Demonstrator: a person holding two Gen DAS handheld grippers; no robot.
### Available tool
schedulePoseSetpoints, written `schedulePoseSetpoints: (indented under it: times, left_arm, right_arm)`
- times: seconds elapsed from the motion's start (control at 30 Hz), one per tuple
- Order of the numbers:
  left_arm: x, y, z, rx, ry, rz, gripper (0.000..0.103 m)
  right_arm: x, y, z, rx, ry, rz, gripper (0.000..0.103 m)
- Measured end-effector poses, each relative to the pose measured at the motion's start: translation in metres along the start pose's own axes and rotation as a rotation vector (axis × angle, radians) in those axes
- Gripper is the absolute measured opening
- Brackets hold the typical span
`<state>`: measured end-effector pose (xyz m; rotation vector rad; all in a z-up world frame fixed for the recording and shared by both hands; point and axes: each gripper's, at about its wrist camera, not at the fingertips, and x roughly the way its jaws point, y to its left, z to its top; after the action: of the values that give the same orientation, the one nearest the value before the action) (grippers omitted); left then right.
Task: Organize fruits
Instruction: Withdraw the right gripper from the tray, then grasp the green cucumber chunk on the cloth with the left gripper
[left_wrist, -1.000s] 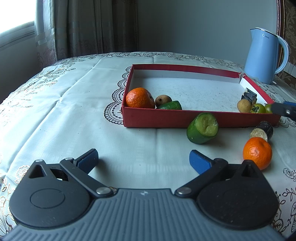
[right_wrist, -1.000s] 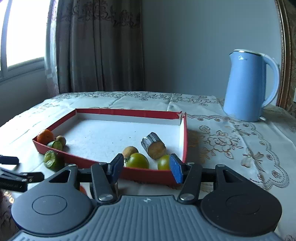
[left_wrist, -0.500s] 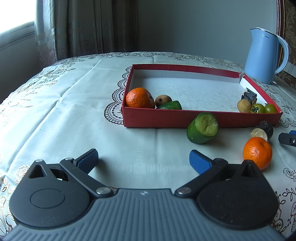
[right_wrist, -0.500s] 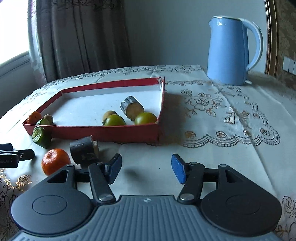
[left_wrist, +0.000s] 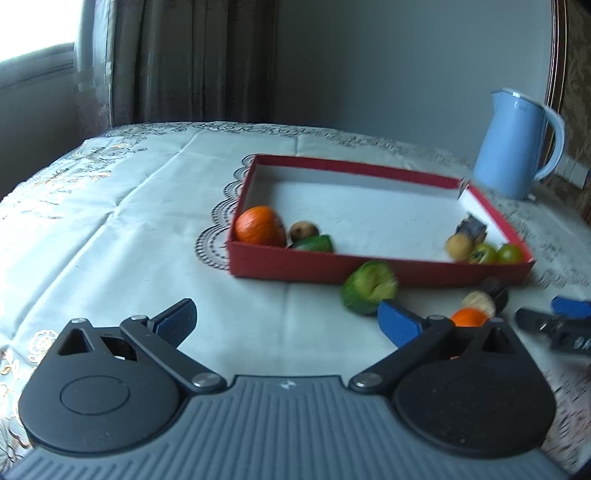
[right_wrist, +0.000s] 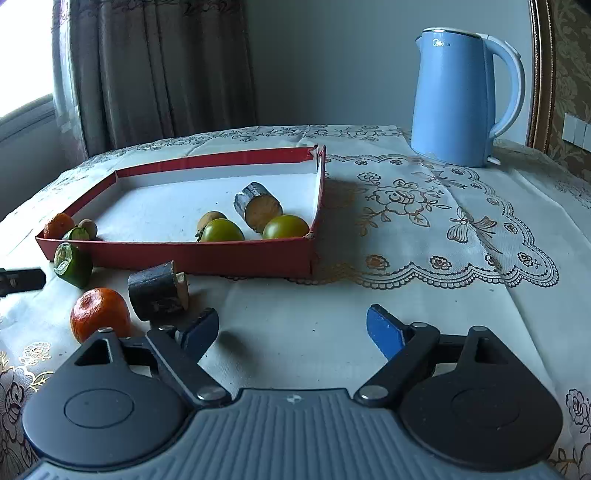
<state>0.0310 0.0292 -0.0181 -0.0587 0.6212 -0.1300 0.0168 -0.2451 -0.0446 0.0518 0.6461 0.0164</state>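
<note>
"Where was the fruit just then?"

"Three pieces lay outside the red box (right_wrist: 177, 254), all just off its near wall: a cut green piece (right_wrist: 72, 264), a dark stub (right_wrist: 158, 291) and a loose orange (right_wrist: 100, 314). The rest sat inside, some at the box's left corner, some at its right."

"And the grippers?"

"The left gripper (left_wrist: 288, 319) and right gripper (right_wrist: 291, 332) both had fingers spread wide, holding nothing, short of the box's near wall."

"What worried you?"

"The orange was round, so a off-centre pinch might have rolled it away from the box. The left view was blurred, but its right finger (left_wrist: 399, 321) looked close to the green piece; a careless sweep could have knocked it."
</note>
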Motion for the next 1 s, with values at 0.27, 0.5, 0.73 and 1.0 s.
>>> schedulePoseSetpoints:
  times: [0.27,0.5,0.73,1.0]
  left_arm:
    - [0.009,-0.023,0.006,-0.004,0.022,-0.061,0.103]
    - [0.017,-0.033,0.010,0.014,0.002,-0.023,0.097]
    - [0.026,-0.035,0.006,0.033,0.035,-0.013,0.075]
    - [0.030,-0.044,0.002,0.088,0.041,-0.059,0.035]
  right_arm:
    - [0.002,0.004,0.000,-0.027,0.011,-0.006,0.093]
    - [0.002,0.004,0.000,-0.029,0.012,-0.006,0.094]
    - [0.003,0.006,0.000,-0.035,0.014,-0.007,0.094]
    - [0.003,0.006,-0.001,-0.037,0.015,-0.008,0.095]
